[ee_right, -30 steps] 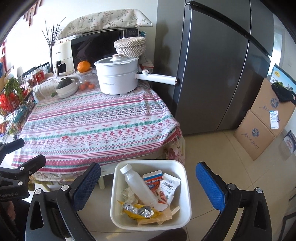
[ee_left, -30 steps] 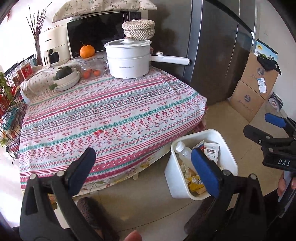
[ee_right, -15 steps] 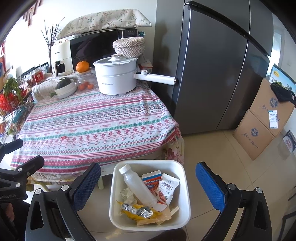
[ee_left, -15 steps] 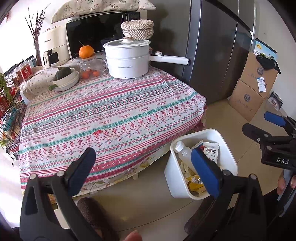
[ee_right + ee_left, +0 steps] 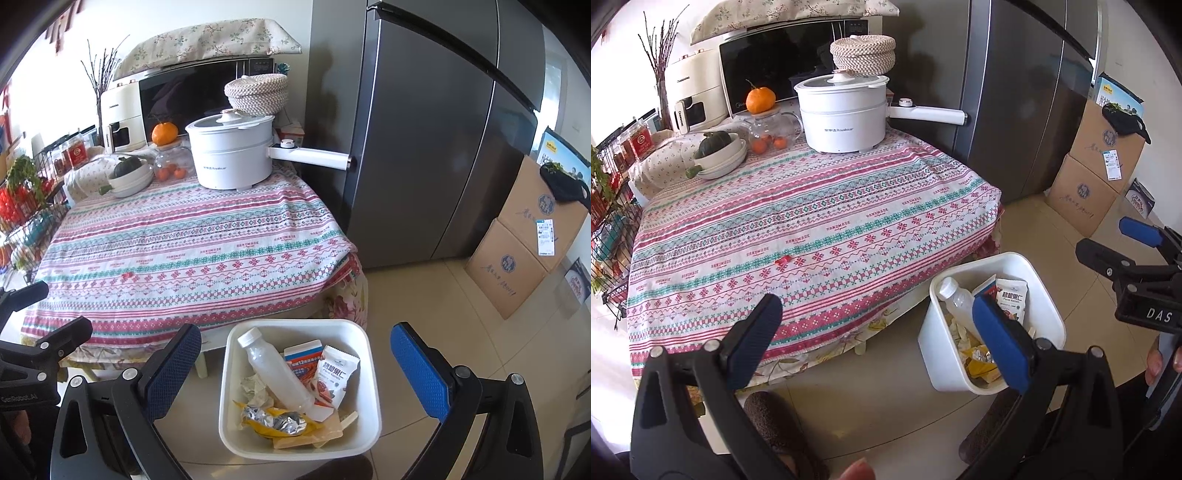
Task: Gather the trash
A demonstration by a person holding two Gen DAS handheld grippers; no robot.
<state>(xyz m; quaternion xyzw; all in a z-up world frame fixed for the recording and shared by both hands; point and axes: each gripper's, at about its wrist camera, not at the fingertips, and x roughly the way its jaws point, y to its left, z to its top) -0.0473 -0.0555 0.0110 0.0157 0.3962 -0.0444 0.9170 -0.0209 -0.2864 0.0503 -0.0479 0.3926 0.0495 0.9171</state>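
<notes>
A white bin [image 5: 373, 387] stands on the floor by the table's near corner. It holds a clear plastic bottle [image 5: 277, 373], a red and blue carton [image 5: 303, 352], a white snack pouch [image 5: 337, 373] and a foil-and-yellow wrapper [image 5: 277, 422]. My right gripper [image 5: 295, 343] hangs open and empty just above the bin. Left of it, my left gripper [image 5: 875, 321] is also open and empty, level with the table's front edge; the bin [image 5: 1047, 295] shows behind its right finger. A small red scrap [image 5: 782, 261] lies on the striped tablecloth [image 5: 812, 221].
At the back of the table stand a white electric pot [image 5: 842, 114] with a long handle, a bowl with a green squash [image 5: 718, 153] and a glass jar of oranges. A grey fridge [image 5: 1015, 92] is behind, cardboard boxes [image 5: 1086, 192] to the right, a wire rack [image 5: 609, 229] to the left.
Both views have drifted only slightly. Both grippers stay open and empty, and the bin and its contents have not moved.
</notes>
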